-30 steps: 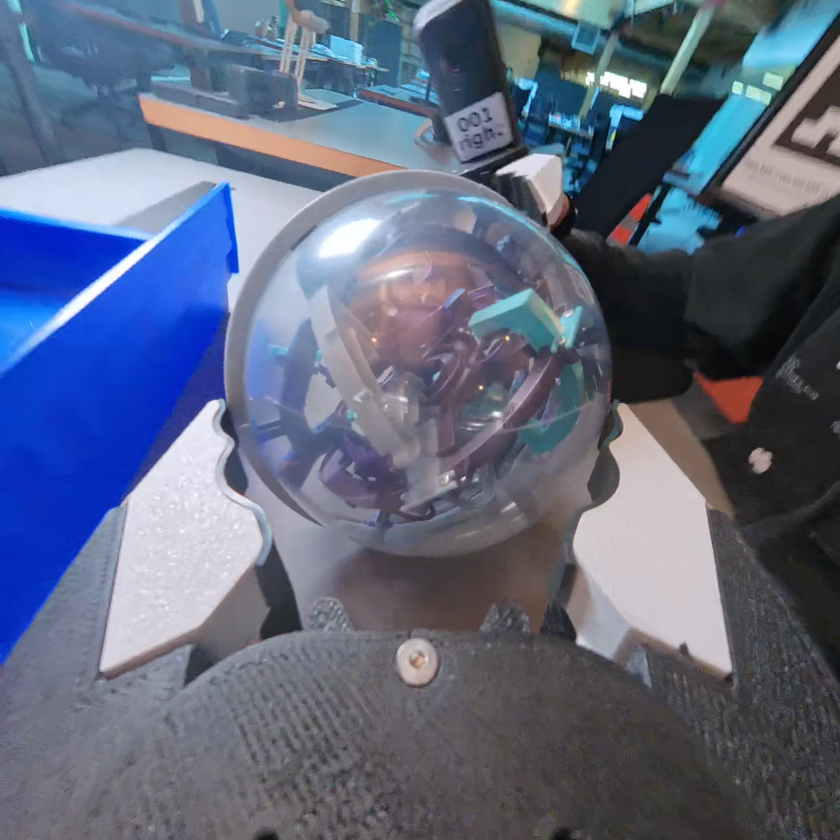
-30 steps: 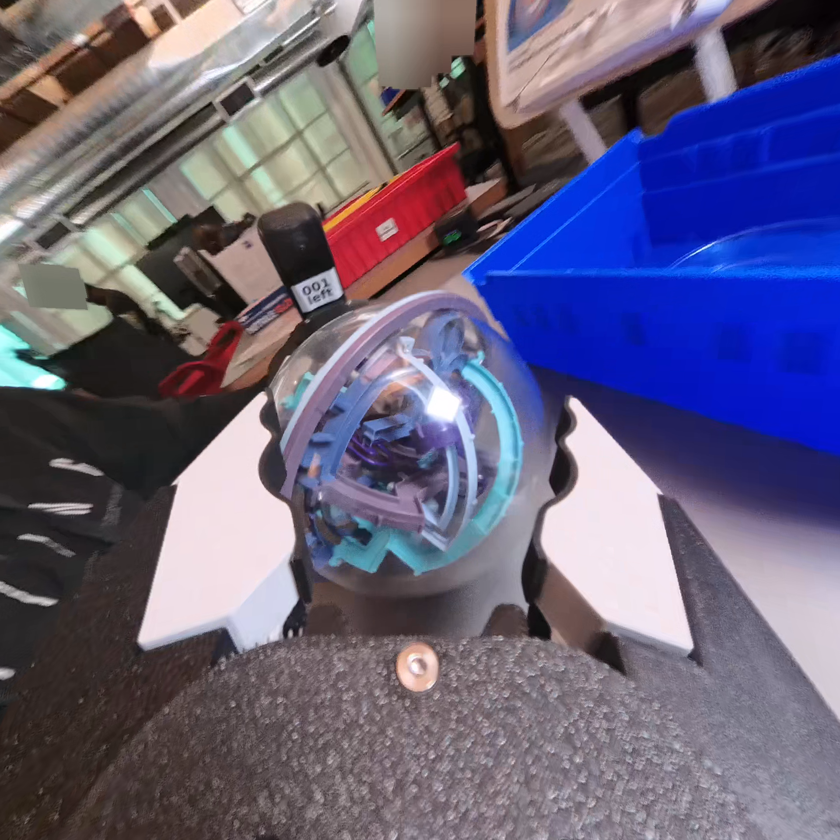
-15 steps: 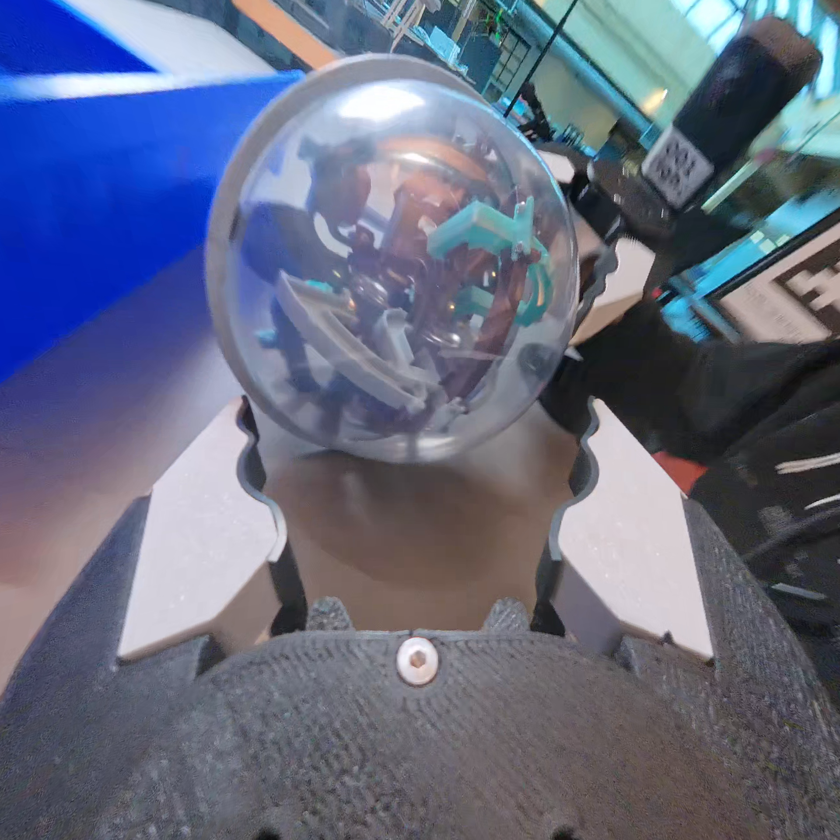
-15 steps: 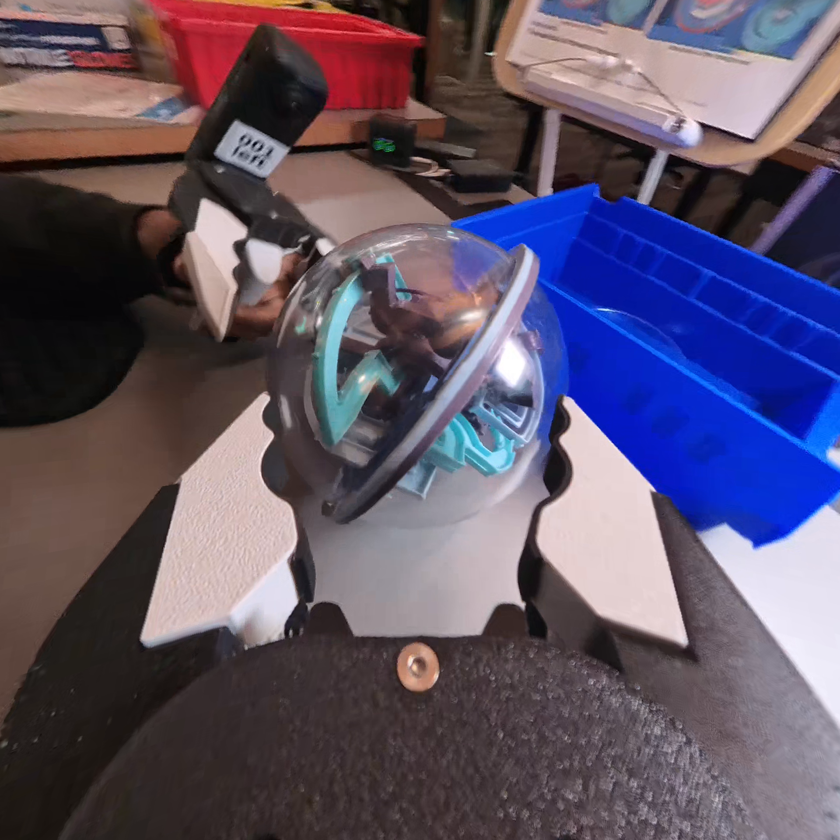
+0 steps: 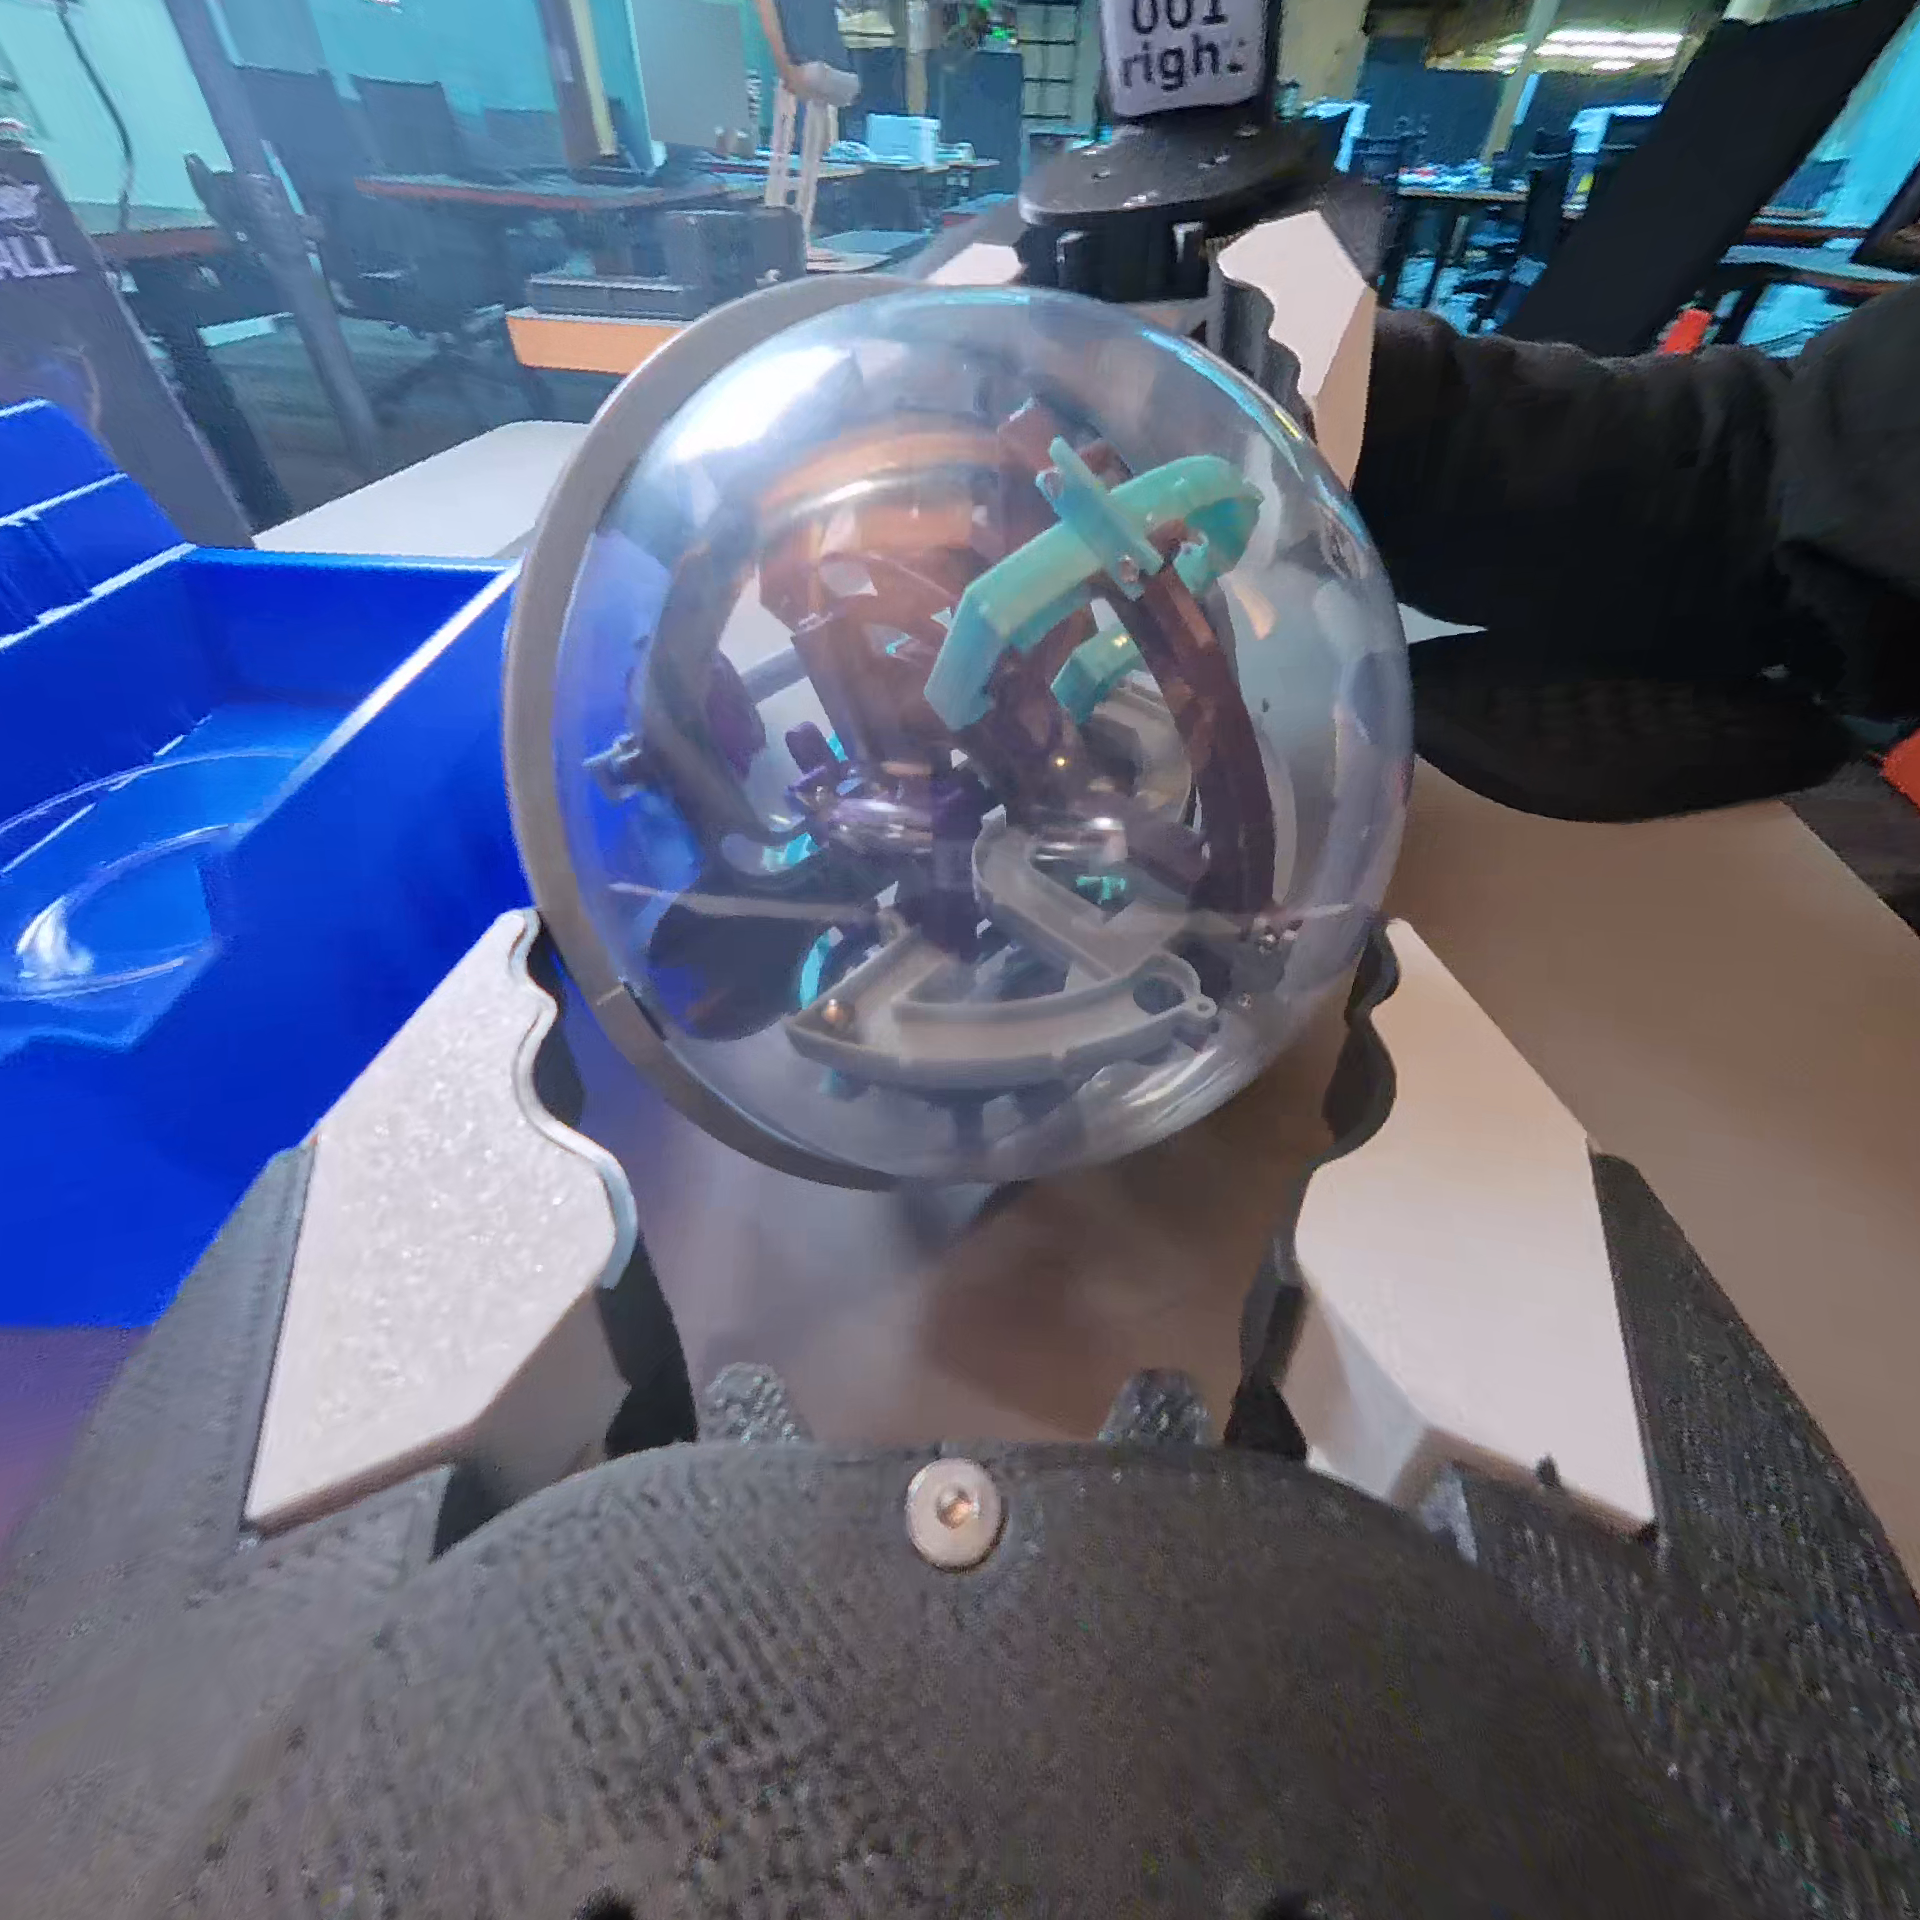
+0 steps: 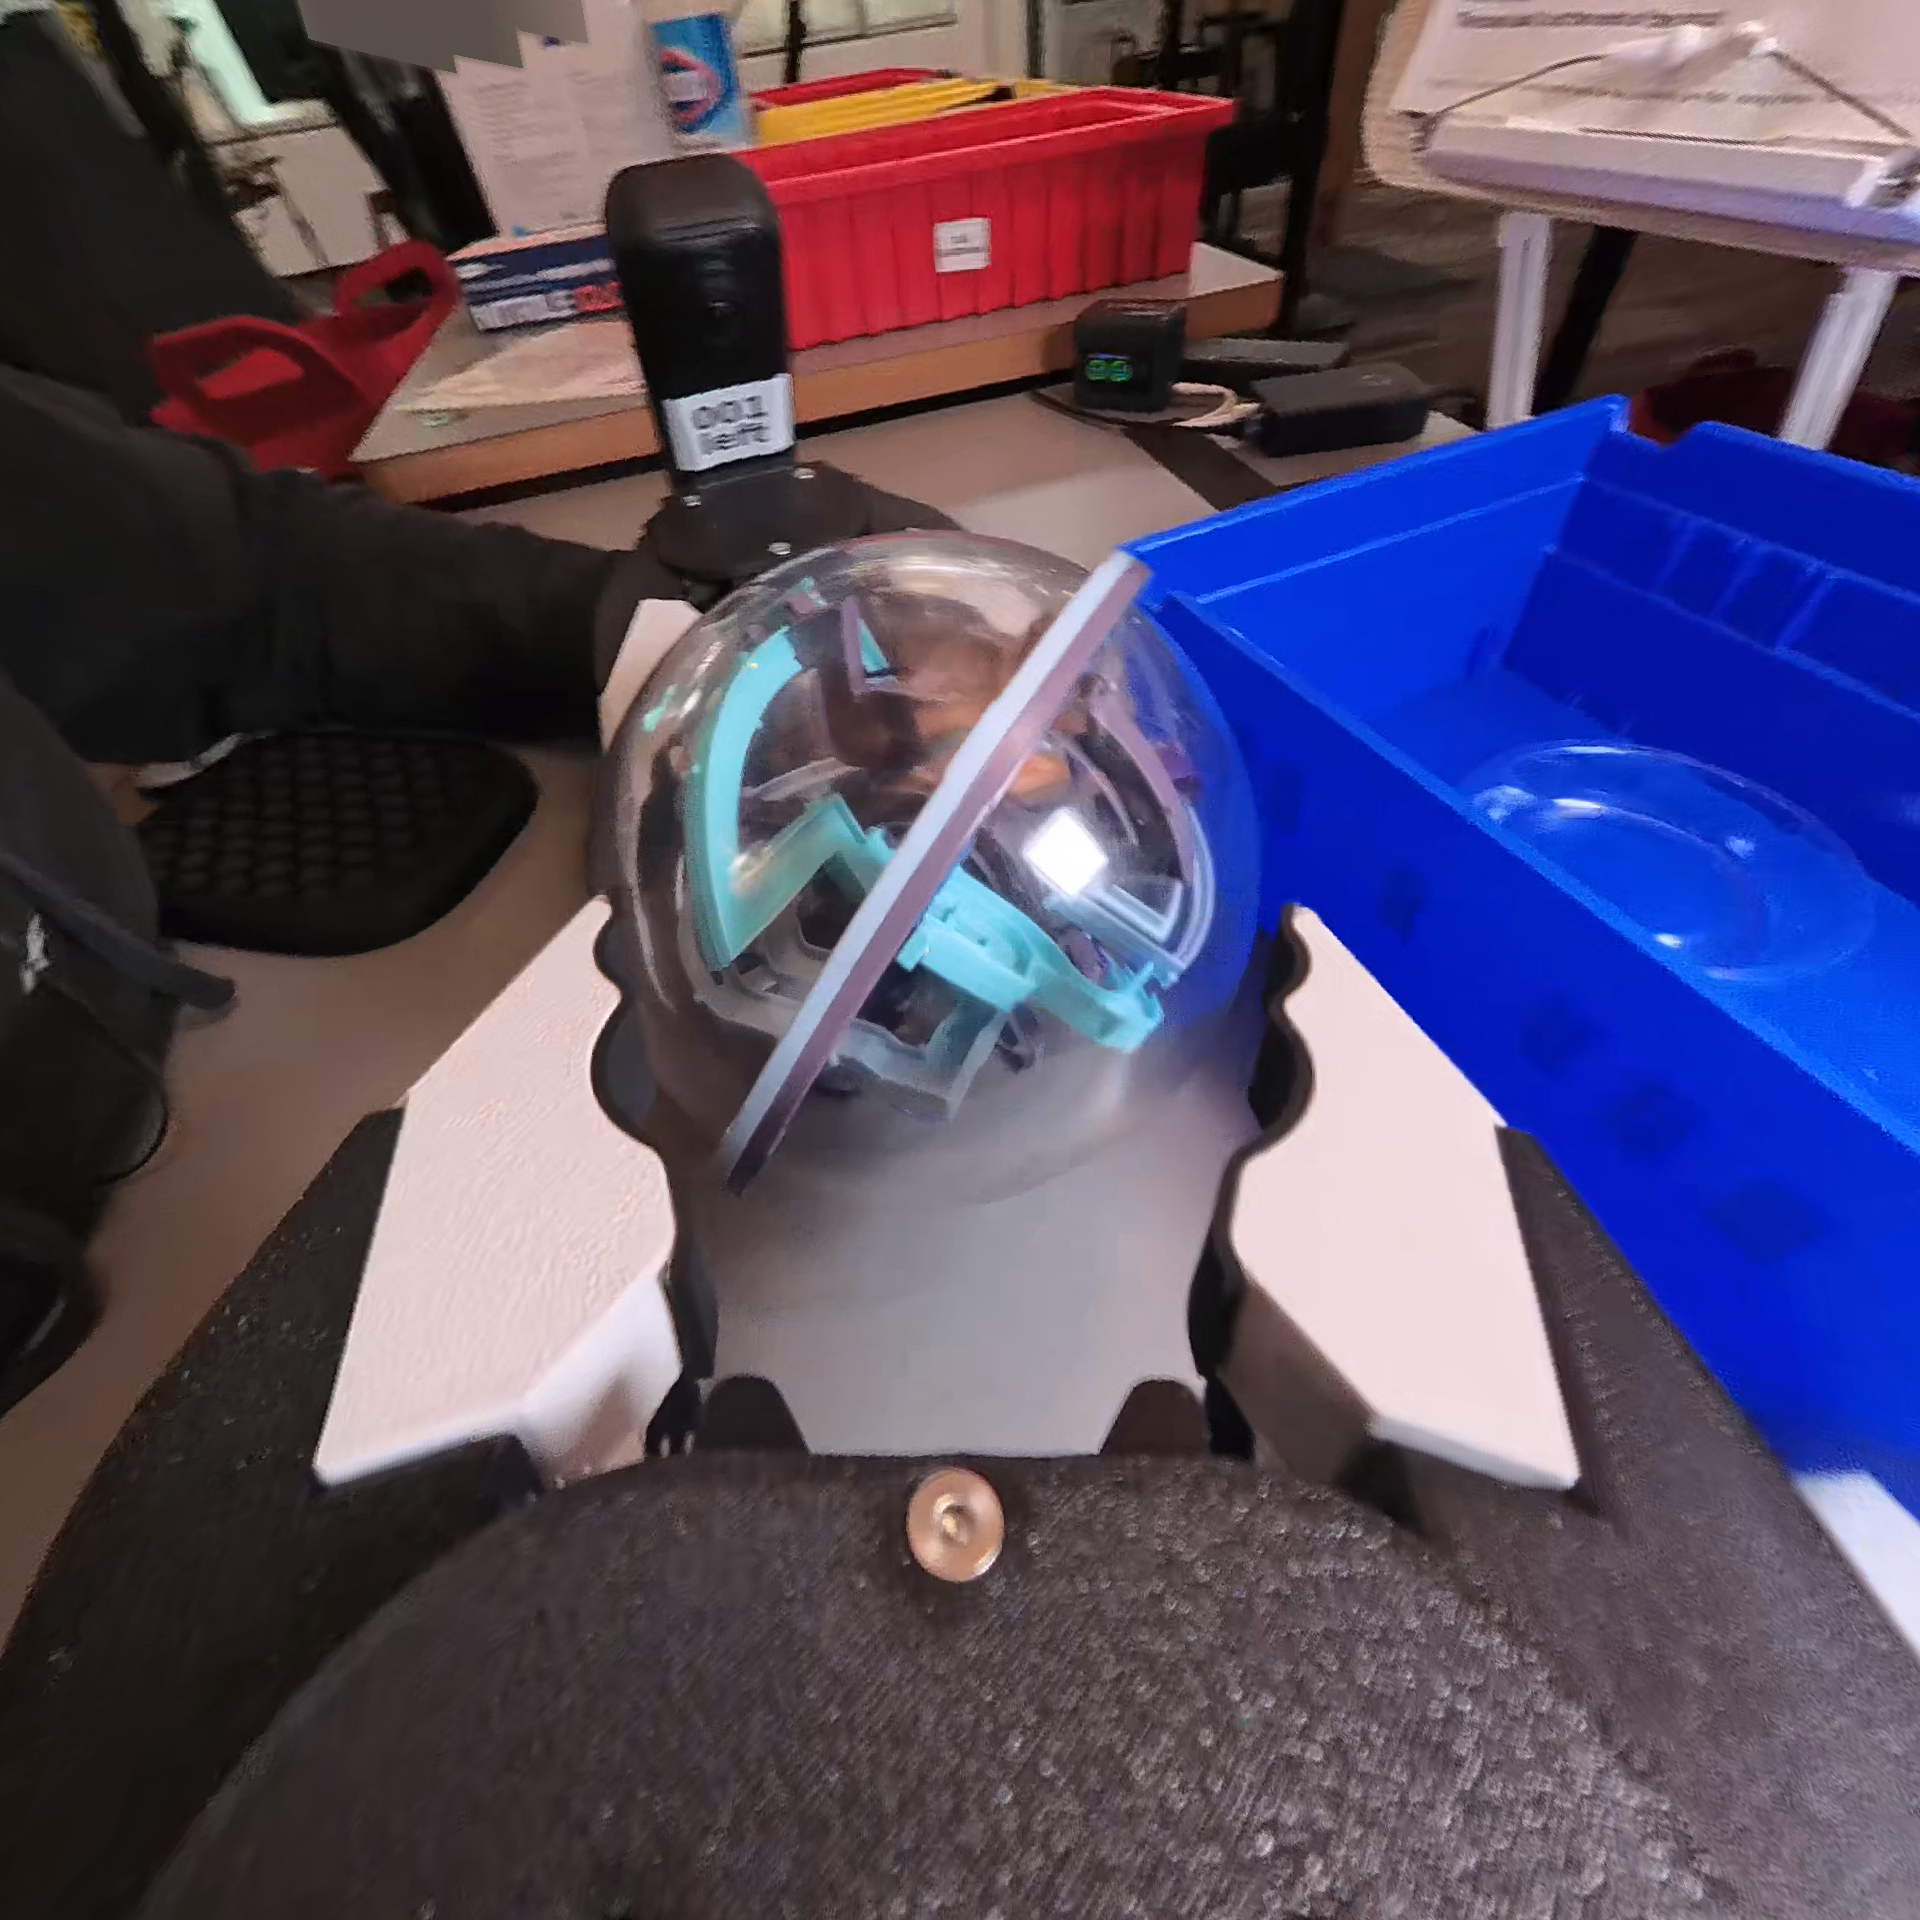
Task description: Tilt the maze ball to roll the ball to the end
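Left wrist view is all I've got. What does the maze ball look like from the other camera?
Observer: In the right wrist view, the maze ball shows its grey seam ring edge-on. The ring runs diagonally, with its high end toward the blue bin.
Operator: Which tracks face that camera?
Observer: Wide teal tracks, on both sides of the ring.
Operator: What's behind my left gripper?
Observer: A red bin on a table farther back.
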The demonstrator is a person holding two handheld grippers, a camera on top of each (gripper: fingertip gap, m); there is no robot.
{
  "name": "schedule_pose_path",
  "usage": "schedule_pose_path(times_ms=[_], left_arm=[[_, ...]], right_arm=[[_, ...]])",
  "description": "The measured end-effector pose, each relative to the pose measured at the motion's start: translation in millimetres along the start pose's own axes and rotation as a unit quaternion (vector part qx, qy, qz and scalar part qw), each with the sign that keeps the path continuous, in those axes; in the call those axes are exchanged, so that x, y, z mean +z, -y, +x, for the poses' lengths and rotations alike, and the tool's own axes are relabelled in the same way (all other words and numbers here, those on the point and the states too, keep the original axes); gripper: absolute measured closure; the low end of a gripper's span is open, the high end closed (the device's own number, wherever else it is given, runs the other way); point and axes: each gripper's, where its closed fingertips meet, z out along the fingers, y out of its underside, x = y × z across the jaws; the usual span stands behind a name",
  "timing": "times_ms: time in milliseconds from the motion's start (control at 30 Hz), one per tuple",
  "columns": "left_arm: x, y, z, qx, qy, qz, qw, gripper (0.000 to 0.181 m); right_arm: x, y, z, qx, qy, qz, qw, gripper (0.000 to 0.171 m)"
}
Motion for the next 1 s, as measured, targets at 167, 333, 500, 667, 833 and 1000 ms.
schedule_pose_path(times_ms=[167, 333, 500, 667, 833, 1000], left_arm=[[0, 0, 4, 0.009, 0.045, -0.003, 0.999, 0.036], [7, 5, 5, 0.002, 0.061, -0.002, 0.998, 0.038], [-1, 3, 13, 0.003, 0.037, -0.011, 0.999, 0.034], [-6, -8, 0, -0.032, 0.008, -0.021, 0.999, 0.035], [9, -11, 5, 0.001, -0.01, -0.044, 0.999, 0.04], [10, -9, 5, 0.016, 0.002, -0.037, 0.999, 0.042]], right_arm=[[-10, -6, -10, 0.011, -0.13, 0.002, 0.991, 0.045], [6, -25, -16, -0.018, -0.199, -0.023, 0.98, 0.039], [5, -25, -11, -0.03, -0.153, -0.021, 0.988, 0.039], [7, -23, -9, -0.04, -0.12, -0.006, 0.992, 0.039], [7, -22, -12, -0.063, -0.111, 0.016, 0.992, 0.04], [4, -25, -11, -0.063, -0.109, 0.026, 0.992, 0.04]])
